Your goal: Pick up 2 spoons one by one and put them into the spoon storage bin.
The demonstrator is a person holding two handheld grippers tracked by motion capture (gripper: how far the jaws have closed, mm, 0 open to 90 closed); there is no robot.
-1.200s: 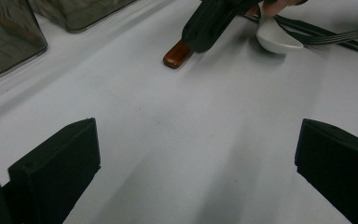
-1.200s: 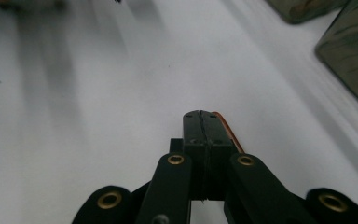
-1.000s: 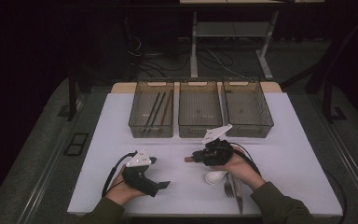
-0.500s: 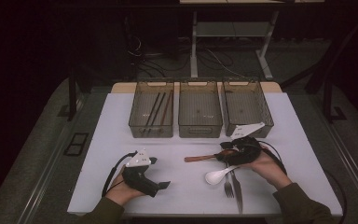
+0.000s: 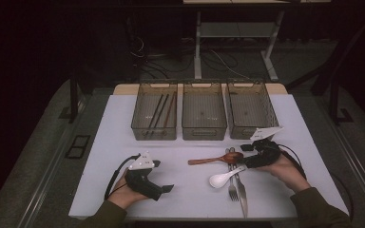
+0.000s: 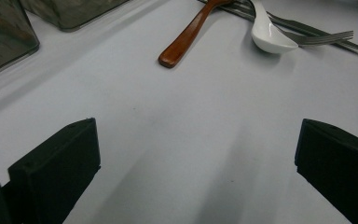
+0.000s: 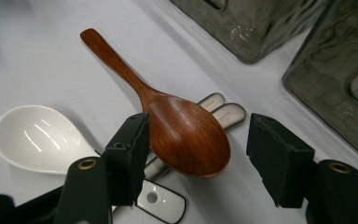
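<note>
Cutlery lies in a small heap on the near right of the white table, and the right gripper is at the heap with its jaws parted to either side of the bowl of the wooden spoon, gripping nothing yet. That spoon lies bowl-up, its bowl resting on the handle ends of the metal fork and knife, its handle pointing away towards the person's left. It looks light, stiff and matte, so it should not slip much; but the bowl is broad and curved, a poor place for flat pads, and a pinch there may squirt it out or drag the steel beneath. The neck, or the flat handle just past it, seems the better hold, taken across its width. The white spoon lies just beside it, touching the fork; it appears glazed ceramic, so heavier, slick and liable to chip if knocked or dropped. The steel pieces look thin and low on the table, hard to get under. The left gripper rests near the table's front edge, well apart from the heap, jaws wide and empty. Three clear bins stand in a row beyond; the left bin holds dark chopsticks, the middle bin and right bin look empty.
</note>
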